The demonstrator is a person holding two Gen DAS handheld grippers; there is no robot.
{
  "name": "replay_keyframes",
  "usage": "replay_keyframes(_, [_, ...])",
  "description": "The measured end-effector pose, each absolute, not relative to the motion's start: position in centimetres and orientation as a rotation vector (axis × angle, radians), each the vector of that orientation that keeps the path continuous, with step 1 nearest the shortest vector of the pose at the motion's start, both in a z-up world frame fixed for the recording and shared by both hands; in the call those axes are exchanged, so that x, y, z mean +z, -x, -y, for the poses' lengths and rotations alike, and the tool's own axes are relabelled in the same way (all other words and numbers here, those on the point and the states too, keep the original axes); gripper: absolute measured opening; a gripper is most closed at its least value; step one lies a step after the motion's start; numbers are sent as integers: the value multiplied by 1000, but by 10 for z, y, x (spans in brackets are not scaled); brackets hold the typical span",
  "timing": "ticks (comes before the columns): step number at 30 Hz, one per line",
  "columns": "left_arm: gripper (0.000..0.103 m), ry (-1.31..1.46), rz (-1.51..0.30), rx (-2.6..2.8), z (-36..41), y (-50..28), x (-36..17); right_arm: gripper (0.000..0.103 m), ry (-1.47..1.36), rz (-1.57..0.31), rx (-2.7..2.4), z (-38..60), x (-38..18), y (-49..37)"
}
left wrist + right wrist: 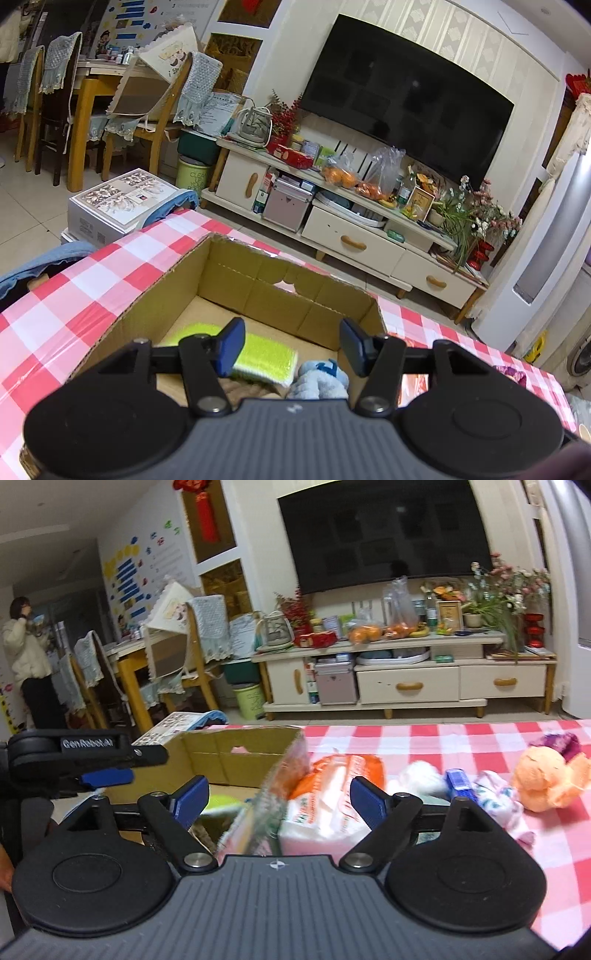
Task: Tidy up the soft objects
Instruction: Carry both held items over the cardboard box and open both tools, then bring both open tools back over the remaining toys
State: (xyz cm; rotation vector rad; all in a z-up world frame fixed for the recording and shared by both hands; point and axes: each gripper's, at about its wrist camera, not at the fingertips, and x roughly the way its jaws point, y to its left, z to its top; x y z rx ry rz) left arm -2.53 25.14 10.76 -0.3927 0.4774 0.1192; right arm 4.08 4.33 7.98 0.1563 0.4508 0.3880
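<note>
A cardboard box [236,280] stands on the red-and-white checked tablecloth [74,295]. On its floor lie a yellow-green sponge cloth [266,354] and a blue plush piece [321,376]. My left gripper [291,332] hangs open over the box with nothing between its pads. My right gripper [277,786] is open at the box's [240,749] right wall. A blurred clear packet [266,805] sits between its jaws, untouched by the pads. An orange-and-white tissue pack [332,797] lies just behind. An orange plush toy [546,779], a white fluffy thing [421,775] and a pink-white cloth [498,801] lie to the right.
The left gripper's finger [110,755] reaches in from the left of the right wrist view. Beyond the table are a TV stand [406,686], a wall TV [406,96], dining chairs [155,110] and a white carton [122,203] on the floor. A person [29,657] stands far left.
</note>
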Motion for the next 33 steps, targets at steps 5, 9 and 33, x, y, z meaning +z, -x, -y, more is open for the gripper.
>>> replay_keyframes(5, [60,392,-470,119,-248,27,109,103,-174,-453,357,-28,76,-31])
replay_keyframes(9, [67,380,-472,106,-241,26,110,103,-167,-452,341,-24,73,-24])
replay_keyframes(33, [97,269,-479,-24,-171,22,110,103,-157,-434,216,27,60,-11])
